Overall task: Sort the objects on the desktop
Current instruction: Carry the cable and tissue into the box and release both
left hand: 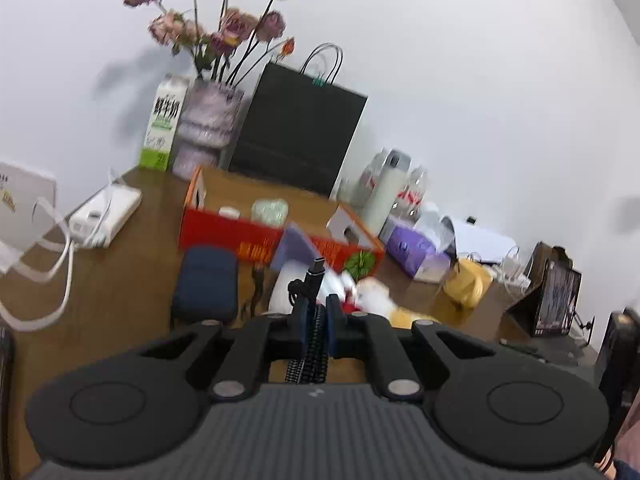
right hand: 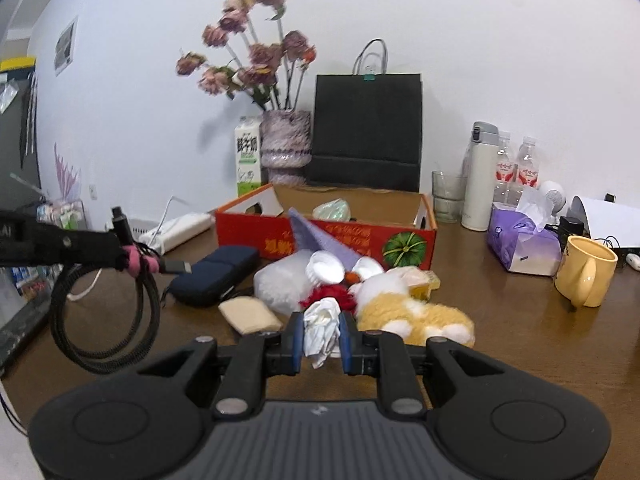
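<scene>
Nearest in the left wrist view, the left gripper (left hand: 318, 320) has its jaws clamped on a black braided cable (left hand: 310, 356), whose plug end sticks up above the pads. Beyond it on the brown tabletop (left hand: 120, 280) lie a dark blue pouch (left hand: 206, 280) and a red cardboard box (left hand: 240, 236), with a black paper bag (left hand: 298, 136) and a vase of dried roses (left hand: 208, 120) by the wall.

In the right wrist view, the right gripper (right hand: 322, 340) has its jaws pressed on a crumpled white tissue (right hand: 320, 328). Just beyond it lie a yellow and white plush toy (right hand: 416, 312) and a gnome doll with a purple hat (right hand: 316, 240), in front of the red box. The cable's coil hangs from the left gripper at the left edge. A yellow mug (right hand: 586, 276) stands at the right.
</scene>
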The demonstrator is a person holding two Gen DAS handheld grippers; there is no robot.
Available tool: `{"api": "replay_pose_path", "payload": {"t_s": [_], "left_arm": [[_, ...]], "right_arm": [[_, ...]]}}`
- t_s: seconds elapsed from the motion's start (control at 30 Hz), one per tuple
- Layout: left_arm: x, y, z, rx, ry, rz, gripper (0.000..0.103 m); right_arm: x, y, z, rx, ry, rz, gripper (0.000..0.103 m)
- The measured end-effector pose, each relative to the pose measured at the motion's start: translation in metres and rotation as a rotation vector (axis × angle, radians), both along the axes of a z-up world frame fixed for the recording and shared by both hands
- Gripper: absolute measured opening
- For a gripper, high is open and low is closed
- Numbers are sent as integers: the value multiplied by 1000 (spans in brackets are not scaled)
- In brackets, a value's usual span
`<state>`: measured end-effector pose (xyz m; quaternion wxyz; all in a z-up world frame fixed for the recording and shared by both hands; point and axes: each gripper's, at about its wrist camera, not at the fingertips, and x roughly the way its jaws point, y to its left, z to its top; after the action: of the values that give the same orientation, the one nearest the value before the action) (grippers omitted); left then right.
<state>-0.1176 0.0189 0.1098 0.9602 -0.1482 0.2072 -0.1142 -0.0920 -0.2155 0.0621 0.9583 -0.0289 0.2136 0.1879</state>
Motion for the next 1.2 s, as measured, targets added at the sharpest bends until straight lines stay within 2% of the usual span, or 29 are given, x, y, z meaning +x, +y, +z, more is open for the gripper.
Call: {"api": "replay_pose_path", "payload": {"t_s": [0.13, 0.33, 0.5, 0.6, 0.67, 0.8, 0.87, 0.97, 1.03, 1.1, 1.17, 1.2], "left_arm": [[33, 9, 23, -20, -32, -30, 10], [84, 37, 63, -25, -97, 12, 10], [140, 42, 87, 87, -92, 37, 10], [191, 35, 90, 175, -28, 60, 10], [226, 33, 86, 206, 27, 81, 10], [299, 32, 70, 190, 103, 62, 8], [336, 29, 56, 209, 165, 106, 7], [381, 30, 28, 243, 265, 181, 7], [394, 34, 15, 255, 275, 198, 7], [405, 40, 6, 222, 278, 159, 7], [421, 41, -1, 204, 274, 74, 7], [429, 41, -5, 227, 290, 104, 8]], "right_arm": [[25, -11, 12, 47, 11, -19, 17], [62, -18, 49, 38, -94, -39, 17], [109, -26, 79, 70, -125, -52, 17], [146, -24, 92, 74, -138, -32, 17], [174, -20, 99, 60, -134, -23, 17], [253, -4, 107, 40, -42, 25, 17], [299, 11, 101, 29, 52, 71, 17], [369, 40, 78, -20, 188, 115, 17], [400, 56, 62, -77, 211, 105, 17], [430, 67, 41, -92, 268, 95, 17], [452, 75, 24, -58, 328, 127, 17], [462, 81, 16, -45, 365, 143, 19]]}}
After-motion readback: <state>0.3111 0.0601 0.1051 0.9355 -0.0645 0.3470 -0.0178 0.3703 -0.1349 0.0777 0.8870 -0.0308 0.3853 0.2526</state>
